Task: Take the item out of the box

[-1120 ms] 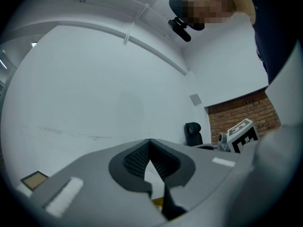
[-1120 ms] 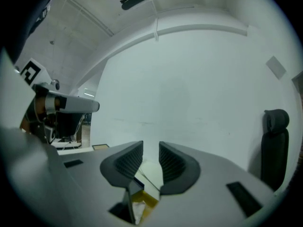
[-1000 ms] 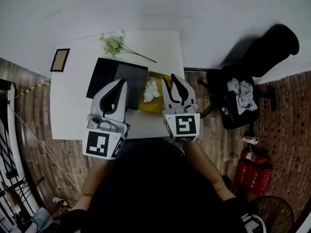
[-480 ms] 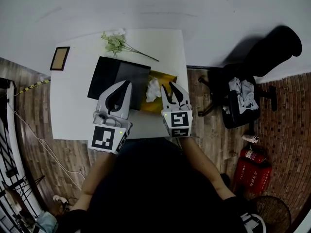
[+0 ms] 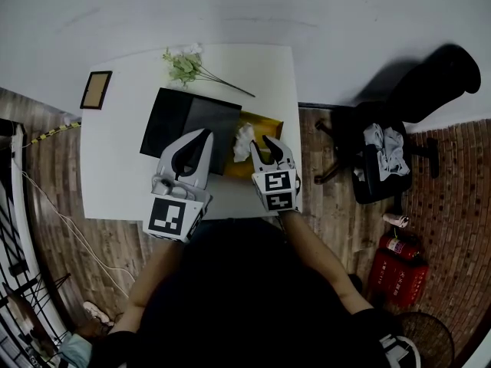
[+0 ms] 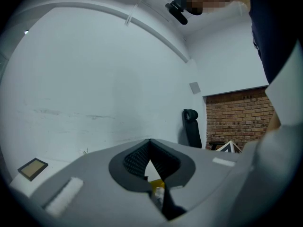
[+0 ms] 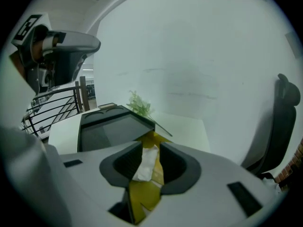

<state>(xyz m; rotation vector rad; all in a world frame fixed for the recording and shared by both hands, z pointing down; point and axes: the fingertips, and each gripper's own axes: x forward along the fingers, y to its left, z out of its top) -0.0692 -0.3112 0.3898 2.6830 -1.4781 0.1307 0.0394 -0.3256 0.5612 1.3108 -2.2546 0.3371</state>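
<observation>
Right gripper view shows crumpled white item (image 7: 143, 165) (yellow box (image 7: 142, 197)) past right gripper's (image 7: 151, 149) parted, just-widened jaws.

No text is coming through legibly; the red extinguishers (image 5: 397, 265) on the floor are showing white print, possibly characters, too small to read.

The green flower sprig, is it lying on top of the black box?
No, the green flower sprig lies on the bare white table, past the far edge of the flat black box.
</observation>
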